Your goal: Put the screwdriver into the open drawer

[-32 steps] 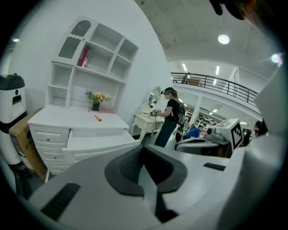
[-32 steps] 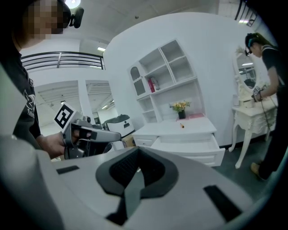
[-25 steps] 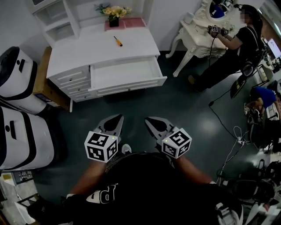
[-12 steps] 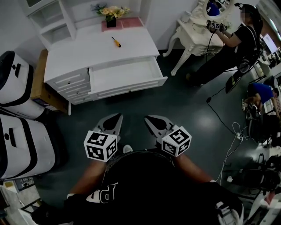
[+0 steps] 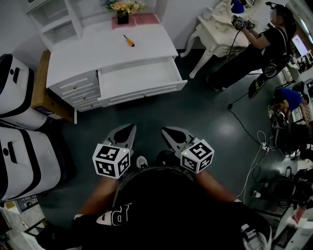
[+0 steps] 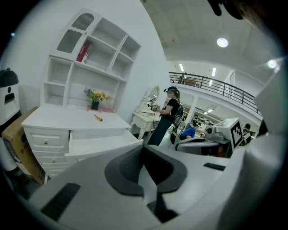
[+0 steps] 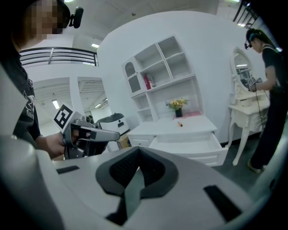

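A small screwdriver (image 5: pixel 128 40) with an orange handle lies on the white desk top (image 5: pixel 98 51), near the flowers; it also shows as a small orange screwdriver (image 6: pixel 97 117) in the left gripper view and a tiny screwdriver (image 7: pixel 180 124) in the right gripper view. Below it the wide drawer (image 5: pixel 138 78) stands pulled out and looks empty. My left gripper (image 5: pixel 126 132) and right gripper (image 5: pixel 168 134) hang side by side over the dark floor, well short of the desk. Both are shut with nothing between the jaws.
A vase of flowers (image 5: pixel 122 9) on a pink mat stands at the desk's back edge. White machines (image 5: pixel 19 127) and a cardboard box (image 5: pixel 41 83) sit at the left. A person (image 5: pixel 254 46) works at a white dressing table (image 5: pixel 217 29) at the right; cables (image 5: pixel 254 141) cross the floor.
The desk and drawer have slid slightly up and left in the head view as I come a little closer. Both grippers stay shut and side by side.
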